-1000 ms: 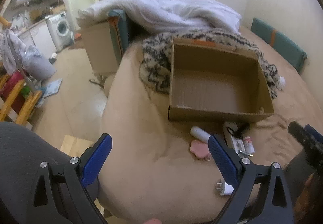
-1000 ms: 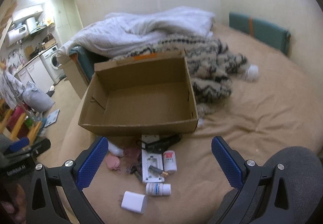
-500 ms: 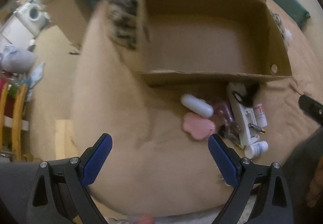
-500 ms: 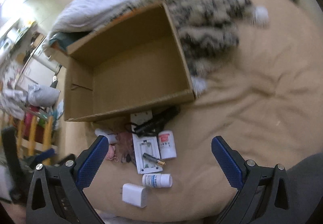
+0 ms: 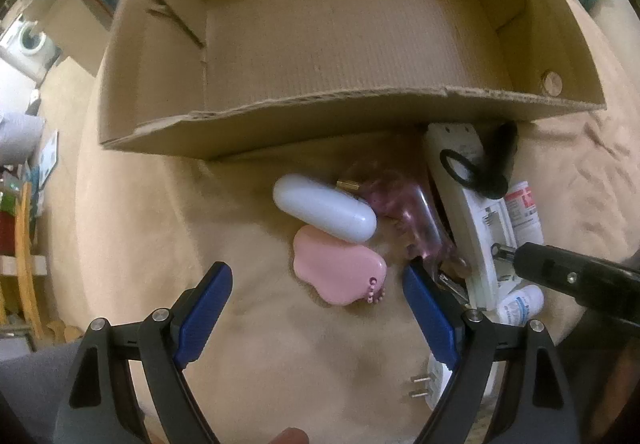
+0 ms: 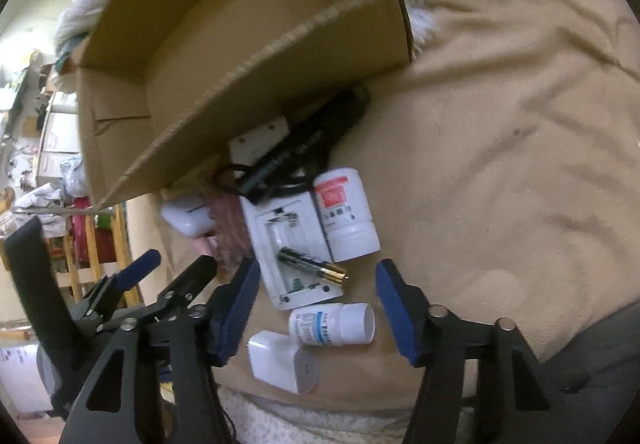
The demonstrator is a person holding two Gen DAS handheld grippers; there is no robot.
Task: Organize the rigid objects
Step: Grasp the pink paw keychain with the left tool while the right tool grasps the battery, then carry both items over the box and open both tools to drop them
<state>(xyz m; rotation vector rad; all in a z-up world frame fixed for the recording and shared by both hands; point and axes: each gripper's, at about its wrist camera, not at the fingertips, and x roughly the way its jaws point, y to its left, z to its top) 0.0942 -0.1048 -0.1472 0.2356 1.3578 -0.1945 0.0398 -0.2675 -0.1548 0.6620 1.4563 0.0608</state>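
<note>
The left gripper (image 5: 316,300) hangs with its blue-padded jaws spread wide and nothing between them. Just ahead of it, on the tan fleece bed cover (image 5: 168,228), lies a flat pink paw-shaped plastic case (image 5: 338,270) with a bead chain, near the right finger. A glossy white oval capsule-shaped case (image 5: 324,212) rests touching the pink one's far edge, and a translucent purple plastic piece (image 5: 404,204) lies just beside both. Behind them sits the open brown cardboard box (image 5: 352,44), its bottom bare.

The right gripper (image 6: 316,298) is likewise spread wide, holding nothing. Between its fingers lies a small white pill bottle with a blue label (image 6: 332,324) on its side; the print is too small to read. A white plug adapter (image 6: 282,362) lies touching it, nearer the camera. Ahead lie a white battery holder (image 6: 292,240) with a black and gold battery (image 6: 312,264) across it, a white bottle with a red label (image 6: 346,216), its characters unreadable, and a black tube-shaped object (image 6: 308,140) against the box.
</note>
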